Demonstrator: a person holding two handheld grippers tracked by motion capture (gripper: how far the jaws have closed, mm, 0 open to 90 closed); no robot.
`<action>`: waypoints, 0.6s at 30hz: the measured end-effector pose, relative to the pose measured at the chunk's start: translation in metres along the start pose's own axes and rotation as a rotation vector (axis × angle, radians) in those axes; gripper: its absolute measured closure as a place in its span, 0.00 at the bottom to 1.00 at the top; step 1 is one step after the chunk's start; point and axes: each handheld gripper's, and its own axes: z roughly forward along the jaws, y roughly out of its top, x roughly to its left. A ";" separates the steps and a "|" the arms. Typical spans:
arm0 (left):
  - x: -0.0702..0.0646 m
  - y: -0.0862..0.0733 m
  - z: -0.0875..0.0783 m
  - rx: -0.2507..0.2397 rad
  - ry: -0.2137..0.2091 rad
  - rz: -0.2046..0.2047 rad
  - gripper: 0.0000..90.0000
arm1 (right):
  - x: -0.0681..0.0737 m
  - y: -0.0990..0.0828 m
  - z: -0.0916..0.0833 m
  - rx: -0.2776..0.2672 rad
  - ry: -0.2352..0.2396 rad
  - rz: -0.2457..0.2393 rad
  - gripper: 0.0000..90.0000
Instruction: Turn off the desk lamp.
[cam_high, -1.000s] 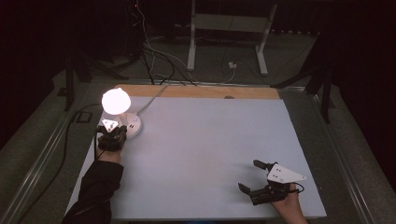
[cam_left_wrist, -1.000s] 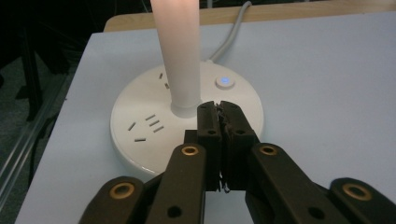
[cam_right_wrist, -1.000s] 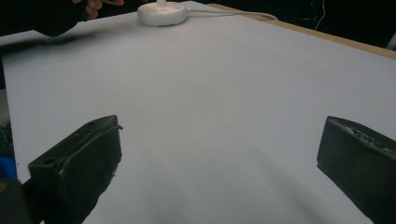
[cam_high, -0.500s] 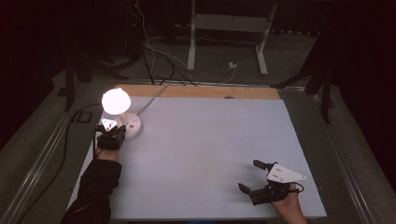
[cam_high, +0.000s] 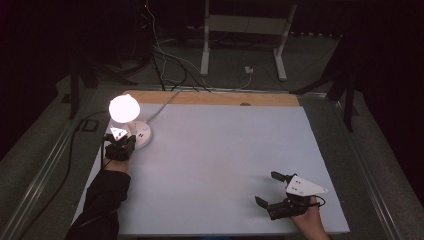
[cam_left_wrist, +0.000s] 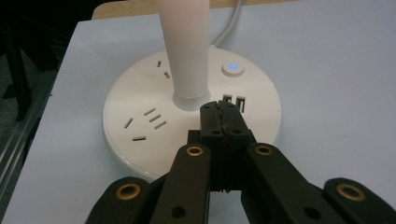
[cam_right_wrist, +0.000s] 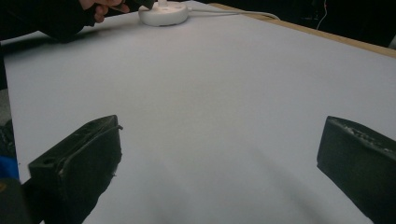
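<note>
High view: lit lamp (cam_high: 123, 108) rises beside left gripper (cam_high: 123, 141)

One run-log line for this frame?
lamp: lit | left gripper: shut, over lamp base | right gripper: open, empty, on table

In the left gripper view the white lamp pole (cam_left_wrist: 183, 46) runs off the top edge. The closed jaws hide part of the round lamp base (cam_left_wrist: 140, 121) by the small slots.
</note>
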 end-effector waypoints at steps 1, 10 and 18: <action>0.000 0.000 0.000 0.000 0.003 0.003 1.00 | 0.000 0.000 0.000 0.002 0.000 0.001 0.00; -0.002 0.001 0.000 0.004 0.001 0.020 1.00 | 0.001 0.000 0.001 0.007 0.003 -0.002 0.00; 0.001 0.010 -0.015 -0.052 0.001 0.012 1.00 | -0.001 0.000 -0.001 -0.002 0.001 0.003 0.00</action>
